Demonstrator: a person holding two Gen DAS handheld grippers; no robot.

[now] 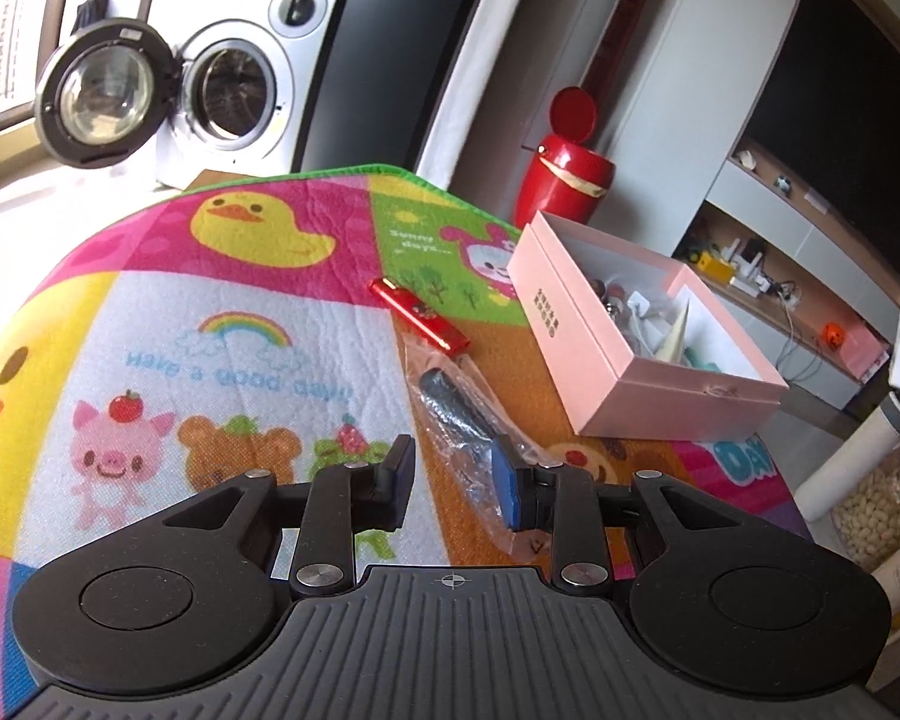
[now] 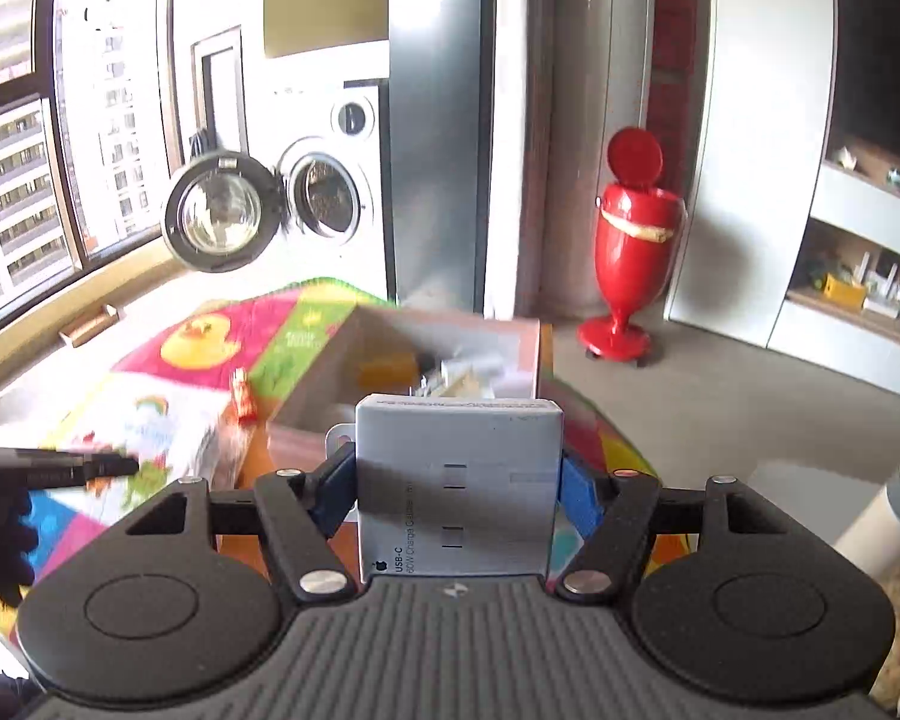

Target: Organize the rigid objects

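Right now the left gripper (image 1: 453,468) hangs low over a soft play mat (image 1: 210,324) with bright squares, ducks, a pig and a rainbow on it; its two fingers stand apart with nothing between them. Just past the blue pad of one finger (image 1: 510,486) lies a dark thing in a crinkly clear plastic bag (image 1: 456,414); beyond the bag lies a shiny red lighter (image 1: 420,313), long and thin, and the two look like they touch at one end. To the side of them sits a pink box (image 1: 606,360) made of smooth card, open on top, with a jumble of small things inside (too mixed up to name).

The right gripper (image 2: 456,480) is clamped on a white charger box (image 2: 456,480); the box is flat and square with small print that says USB-C; it fills the space between the blue pads and hides part of the pink box (image 2: 330,384) behind it. That view is blurry over the mat.

Farther back stands a white washing machine (image 1: 234,90) with its round glass door swung open; near it stands a glossy red bin (image 1: 564,174) shaped like a cup, with its round lid tipped up. Shelves (image 1: 768,252) with little things line the wall on the far side.
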